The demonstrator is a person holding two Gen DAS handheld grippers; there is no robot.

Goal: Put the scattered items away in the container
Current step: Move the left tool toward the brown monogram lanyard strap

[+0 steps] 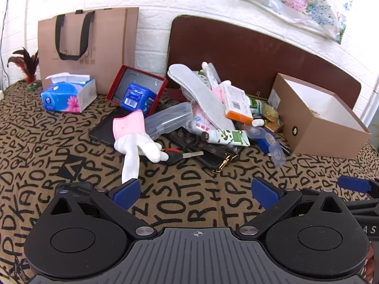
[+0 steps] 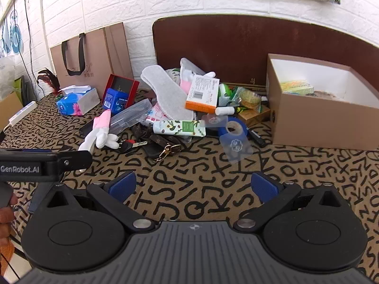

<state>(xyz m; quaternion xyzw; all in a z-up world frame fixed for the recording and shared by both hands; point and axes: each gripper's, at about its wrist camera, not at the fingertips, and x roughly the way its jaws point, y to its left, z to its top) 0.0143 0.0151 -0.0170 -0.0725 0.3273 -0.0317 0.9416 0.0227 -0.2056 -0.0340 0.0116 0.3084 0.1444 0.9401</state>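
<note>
Left tongs (image 1: 196, 190) wide apart, nothing between the blue pads, tipped down over the desk (image 1: 165, 203) short of the clutter. Right tongs (image 2: 193, 187) likewise spread and empty, angled down at the same patterned cloth; in the right view a black bar of the left tool at the left edge, printed "GenRobot.AI", with fingertips (image 2: 7, 210) just below it.

Legible writing otherwise scarce: cloth covered in scrawled black capitals, no clear words; paper bag (image 1: 87, 47) against the wall bearing a faint logo, unreadable; orange-and-white box (image 2: 202, 93) showing a barcode and small print too fine to read.

Scattered pile mid-desk – insole (image 1: 201, 94), pink-and-white glove (image 1: 132, 137), key (image 1: 180, 156), clear case (image 1: 168, 120), green-patterned tube (image 1: 227, 137), blue tape roll (image 2: 233, 127), strap with gold clip (image 2: 165, 150). Red box (image 1: 136, 88) with a blue pack inside, tissue pack (image 1: 68, 94) beside it, left of the pile.

Container (image 2: 324, 104) – an open brown box with white inside – at the right end of the desk, just beside the pile, already holding a yellowish packet.
</note>
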